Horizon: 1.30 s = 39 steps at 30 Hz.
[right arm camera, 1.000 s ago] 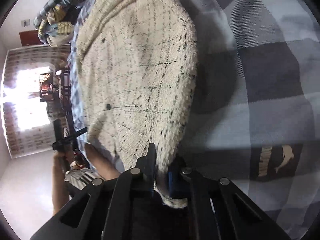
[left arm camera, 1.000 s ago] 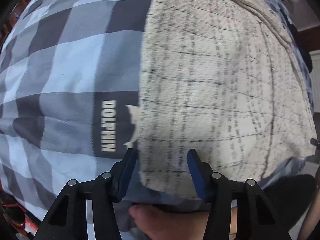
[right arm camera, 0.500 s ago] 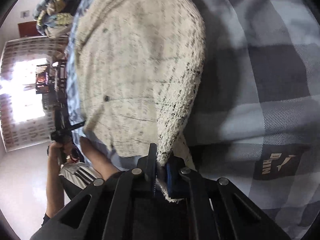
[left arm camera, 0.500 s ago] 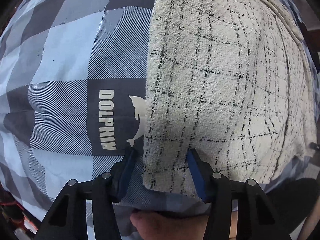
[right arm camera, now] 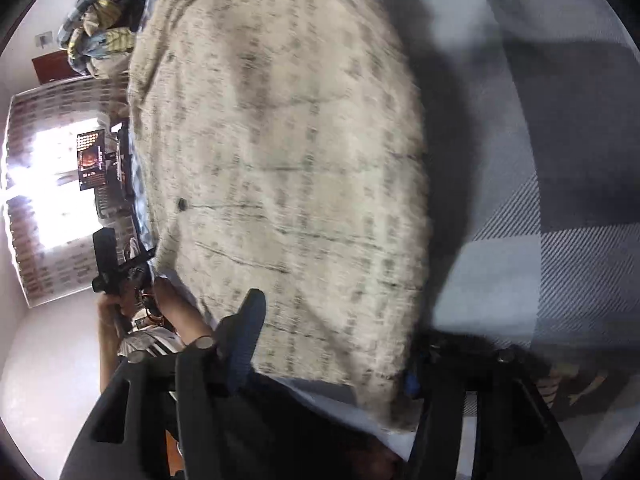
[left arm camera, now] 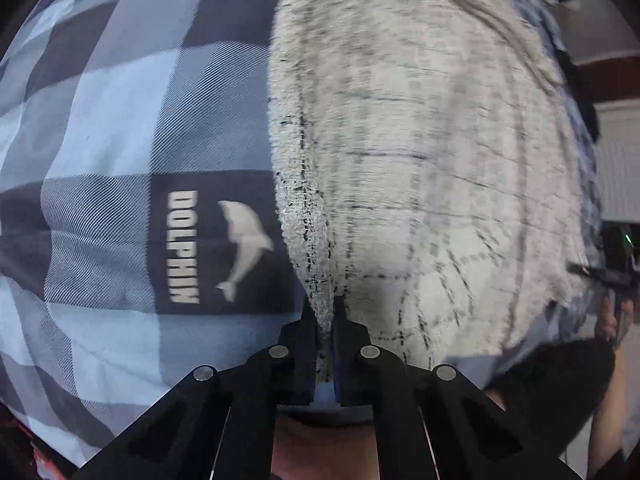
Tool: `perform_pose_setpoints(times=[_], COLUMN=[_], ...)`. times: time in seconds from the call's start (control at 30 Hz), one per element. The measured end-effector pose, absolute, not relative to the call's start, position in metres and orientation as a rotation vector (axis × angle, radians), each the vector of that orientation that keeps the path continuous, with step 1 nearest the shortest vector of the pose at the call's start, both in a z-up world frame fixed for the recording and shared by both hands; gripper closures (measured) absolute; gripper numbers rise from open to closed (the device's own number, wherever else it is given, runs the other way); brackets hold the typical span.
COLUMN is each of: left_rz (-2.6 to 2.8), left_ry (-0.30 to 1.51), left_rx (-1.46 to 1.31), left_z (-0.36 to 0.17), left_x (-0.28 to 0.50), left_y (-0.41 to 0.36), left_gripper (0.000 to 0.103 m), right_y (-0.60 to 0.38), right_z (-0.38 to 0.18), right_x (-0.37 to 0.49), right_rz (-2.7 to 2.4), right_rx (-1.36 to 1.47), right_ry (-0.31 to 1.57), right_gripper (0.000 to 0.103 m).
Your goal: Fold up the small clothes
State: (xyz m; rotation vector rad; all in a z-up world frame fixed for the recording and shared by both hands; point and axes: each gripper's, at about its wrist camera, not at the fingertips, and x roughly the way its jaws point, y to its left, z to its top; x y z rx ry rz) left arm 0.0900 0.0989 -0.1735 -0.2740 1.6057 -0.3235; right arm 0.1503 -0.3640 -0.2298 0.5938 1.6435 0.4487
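Observation:
A cream tweed garment [left arm camera: 420,160] with thin dark check lines lies spread on a blue-and-grey checked bedsheet [left arm camera: 100,140]. In the left wrist view my left gripper [left arm camera: 325,304] is closing its jaws on the garment's near left edge, with the fabric pinched between the pads. In the right wrist view the same garment [right arm camera: 288,160] fills the middle, blurred. My right gripper [right arm camera: 334,340] stands open and wide, and the garment's near corner lies loose between its fingers [right arm camera: 246,332].
A dark label reading DOLPHIN [left arm camera: 216,248] is on the sheet just left of the garment. A pile of coloured clothes [right arm camera: 96,32] lies at the bed's far end. A bright window [right arm camera: 48,184] and a person's hand holding the other gripper [right arm camera: 108,264] are at the left.
My left gripper went from open around the garment's edge to shut on it. My right gripper, which was pinching the garment's corner, has opened wide and let it go.

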Motion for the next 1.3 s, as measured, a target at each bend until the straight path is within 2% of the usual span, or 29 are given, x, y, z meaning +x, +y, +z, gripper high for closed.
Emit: perform_pose_setpoints(times=[0.23, 0.33, 0.43, 0.6, 0.77, 1.3], left_rz=[-0.427, -0.469, -0.446, -0.466, -0.53, -0.691], left_ry=[1.408, 1.371, 1.363, 1.301, 1.149, 0.924], left_rx=[-0.593, -0.585, -0.544, -0.636, -0.756, -0.995], left_z=[-0.1, -0.073, -0.064, -0.053, -0.02, 0.047], left_x=[0.077, 0.065, 0.058, 0.052, 0.036, -0.045], left_y=[0.125, 0.121, 0.111, 0.11, 0.132, 0.178], left_gripper=[0.098, 0.098, 0.098, 0.099, 0.099, 0.099], right_y=[-0.379, -0.382, -0.372, -0.367, -0.373, -0.356], right_z=[-0.176, -0.153, -0.135, -0.115, -0.091, -0.022], right_x=[0.131, 0.111, 0.101, 0.096, 0.085, 0.028], right_rz=[0.403, 0.468, 0.479, 0.483, 0.594, 0.771], right_rx=[0.694, 0.792, 0.762, 0.76, 0.87, 1.027], right_ry=[1.512, 1.435, 1.399, 1.347, 1.213, 0.951], right_gripper=[0.098, 0.1, 0.1, 0.101, 0.101, 0.101])
